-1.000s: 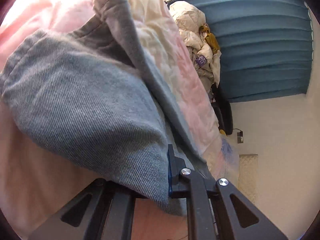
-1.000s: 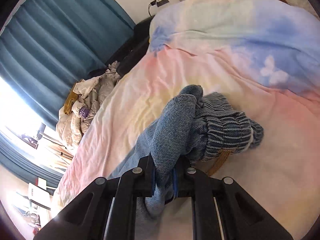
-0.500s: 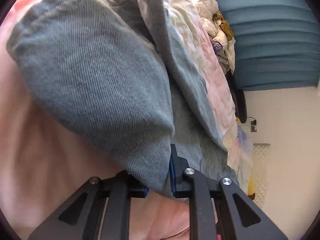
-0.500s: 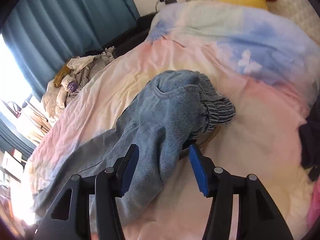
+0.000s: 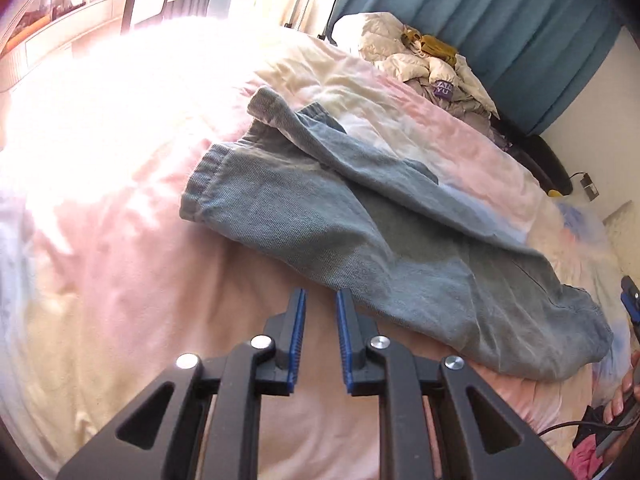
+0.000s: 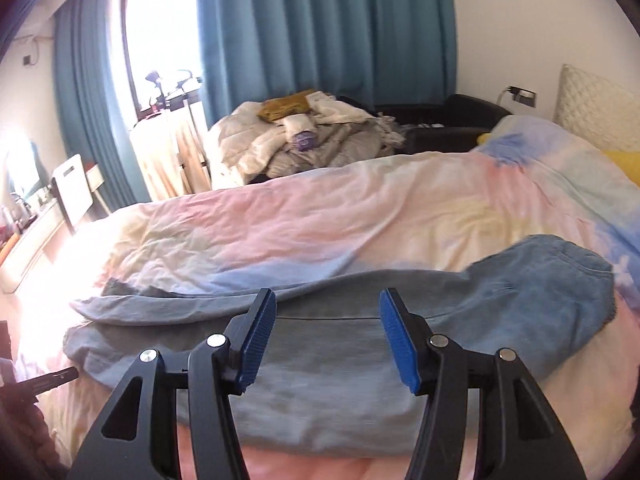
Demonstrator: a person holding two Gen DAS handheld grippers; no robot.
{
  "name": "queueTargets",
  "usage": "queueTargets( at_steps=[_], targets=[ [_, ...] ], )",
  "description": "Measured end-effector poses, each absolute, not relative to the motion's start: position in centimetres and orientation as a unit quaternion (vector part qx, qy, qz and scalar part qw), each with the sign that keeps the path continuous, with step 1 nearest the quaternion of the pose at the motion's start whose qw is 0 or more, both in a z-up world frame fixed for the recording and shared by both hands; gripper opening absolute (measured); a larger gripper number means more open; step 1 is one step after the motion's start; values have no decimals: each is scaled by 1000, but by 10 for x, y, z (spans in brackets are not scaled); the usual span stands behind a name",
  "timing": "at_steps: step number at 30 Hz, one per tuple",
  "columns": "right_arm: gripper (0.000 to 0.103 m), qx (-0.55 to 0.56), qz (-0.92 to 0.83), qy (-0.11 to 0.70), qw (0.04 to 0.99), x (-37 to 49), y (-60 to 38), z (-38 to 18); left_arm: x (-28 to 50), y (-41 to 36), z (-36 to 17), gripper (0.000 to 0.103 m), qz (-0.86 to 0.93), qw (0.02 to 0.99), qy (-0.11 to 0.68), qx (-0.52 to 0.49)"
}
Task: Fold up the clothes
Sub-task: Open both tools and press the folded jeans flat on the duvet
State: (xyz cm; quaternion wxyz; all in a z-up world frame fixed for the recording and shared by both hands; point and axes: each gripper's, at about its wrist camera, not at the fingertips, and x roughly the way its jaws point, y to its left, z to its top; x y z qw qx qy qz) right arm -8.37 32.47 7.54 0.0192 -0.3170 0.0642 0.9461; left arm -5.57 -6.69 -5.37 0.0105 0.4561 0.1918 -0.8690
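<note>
Teal curtains [image 6: 320,28] hang behind a bed [image 6: 360,216] with a pastel duvet, where blue jeans [image 5: 360,240] lie spread flat. Just beside their near edge, the left gripper [image 5: 320,300] has its jaws narrowly apart and empty. The right gripper [image 6: 328,300] hovers over the jeans, jaws fairly wide, gripping nothing.

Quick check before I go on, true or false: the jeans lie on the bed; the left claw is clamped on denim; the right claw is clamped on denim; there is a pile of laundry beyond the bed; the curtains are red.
1. The jeans lie spread on the bed cover. True.
2. The left claw is clamped on denim. False: nothing sits between its pads, which stand a little apart.
3. The right claw is clamped on denim. False: its pads are wide apart, above the jeans.
4. A laundry pile lies beyond the bed. True.
5. The curtains are red. False: they are teal blue.
</note>
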Motion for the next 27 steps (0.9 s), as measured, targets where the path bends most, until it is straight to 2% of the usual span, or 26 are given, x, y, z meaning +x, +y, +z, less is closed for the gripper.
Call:
queueTargets(
  at_steps=[4, 9, 12, 13, 16, 23, 27],
  targets=[
    [52, -294, 955, 22, -15, -91, 246, 61, -51, -73, -50, 15, -879, 24, 173, 444],
    [45, -307, 950, 18, -59, -97, 183, 27, -56, -76, -51, 15, -885, 26, 156, 437],
    [23, -335, 939, 36, -65, -102, 174, -8, -75, -72, -56, 15, -887, 35, 149, 437],
    [22, -348, 935, 32, -57, -102, 172, -19, -83, -73, -57, 15, -886, 36, 147, 438],
    [22, -388, 920, 20, -51, -107, 171, -45, -114, -75, -60, 15, -884, 30, 156, 439],
    [22, -419, 904, 79, -39, -129, 188, -63, -170, -62, -81, 15, -872, 6, 108, 478],
    [22, -426, 899, 91, -37, -139, 191, -73, -180, -60, -66, 15, -871, 0, 98, 481]
  ],
)
